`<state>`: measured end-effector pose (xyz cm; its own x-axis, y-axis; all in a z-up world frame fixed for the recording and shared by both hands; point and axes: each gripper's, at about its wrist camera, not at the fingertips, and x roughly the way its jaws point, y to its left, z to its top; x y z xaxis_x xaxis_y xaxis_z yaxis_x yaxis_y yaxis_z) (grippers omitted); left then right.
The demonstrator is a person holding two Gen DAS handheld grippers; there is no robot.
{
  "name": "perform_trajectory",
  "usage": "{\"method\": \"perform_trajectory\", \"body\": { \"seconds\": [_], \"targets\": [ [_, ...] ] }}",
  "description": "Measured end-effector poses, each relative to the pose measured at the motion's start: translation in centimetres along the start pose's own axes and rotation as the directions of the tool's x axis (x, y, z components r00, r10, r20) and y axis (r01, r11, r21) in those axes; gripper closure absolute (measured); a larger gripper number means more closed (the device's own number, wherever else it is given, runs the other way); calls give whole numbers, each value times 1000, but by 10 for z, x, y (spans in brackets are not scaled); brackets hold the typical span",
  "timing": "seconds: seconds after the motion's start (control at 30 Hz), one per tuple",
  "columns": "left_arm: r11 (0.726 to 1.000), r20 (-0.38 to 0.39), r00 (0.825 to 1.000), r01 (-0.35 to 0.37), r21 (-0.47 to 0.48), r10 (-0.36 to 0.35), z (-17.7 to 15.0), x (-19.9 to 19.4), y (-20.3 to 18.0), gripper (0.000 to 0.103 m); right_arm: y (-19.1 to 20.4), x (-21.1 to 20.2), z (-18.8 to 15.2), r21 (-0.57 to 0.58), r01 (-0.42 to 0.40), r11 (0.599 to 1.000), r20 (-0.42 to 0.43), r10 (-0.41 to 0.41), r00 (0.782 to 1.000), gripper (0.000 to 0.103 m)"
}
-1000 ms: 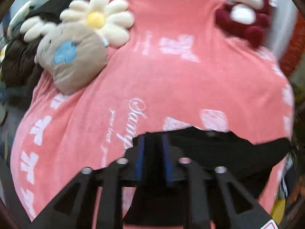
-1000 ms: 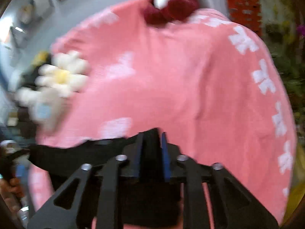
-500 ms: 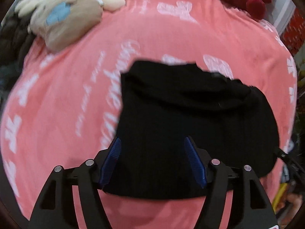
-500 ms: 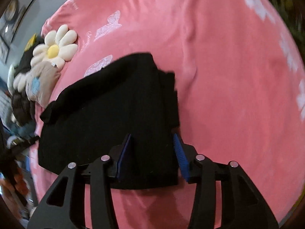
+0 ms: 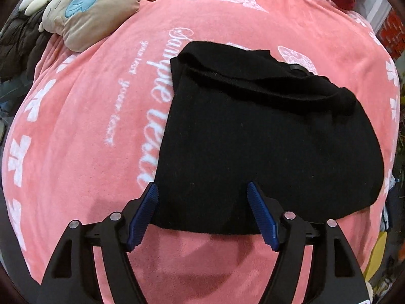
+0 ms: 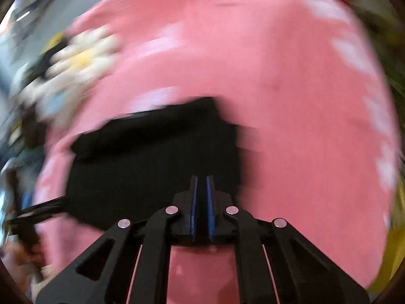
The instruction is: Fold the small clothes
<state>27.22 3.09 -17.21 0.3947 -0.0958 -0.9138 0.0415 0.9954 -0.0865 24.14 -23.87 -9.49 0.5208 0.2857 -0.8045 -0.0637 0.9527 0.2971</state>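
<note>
Black garment (image 5: 265, 136) lies flat on the pink blanket (image 5: 96, 116), top edge turned over: looks like one fold done, more likely left. Left gripper (image 5: 202, 210) spread wide over its near hem, holding nothing. Right gripper (image 6: 201, 202) pads nearly together at near edge; view blurred, grip on cloth unclear.
</note>
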Motion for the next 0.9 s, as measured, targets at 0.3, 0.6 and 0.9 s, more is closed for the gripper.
{"method": "perform_trajectory", "body": {
  "seconds": [0.3, 0.6, 0.9],
  "targets": [
    [998, -29, 1000, 5, -66, -7, -1, 10, 6, 27, 74, 142, 112, -129, 35, 991, -72, -45, 996, 97],
    [995, -13, 998, 55, -81, -57, -3, 18, 16, 21, 83, 107, 35, -187, -39, 982, -102, 20, 995, 93],
    [972, 110, 986, 147, -183, -128, 2, -28, 45, 23, -12, -2, -9, 93, 142, 985, 94, -150, 984, 37]
  ]
}}
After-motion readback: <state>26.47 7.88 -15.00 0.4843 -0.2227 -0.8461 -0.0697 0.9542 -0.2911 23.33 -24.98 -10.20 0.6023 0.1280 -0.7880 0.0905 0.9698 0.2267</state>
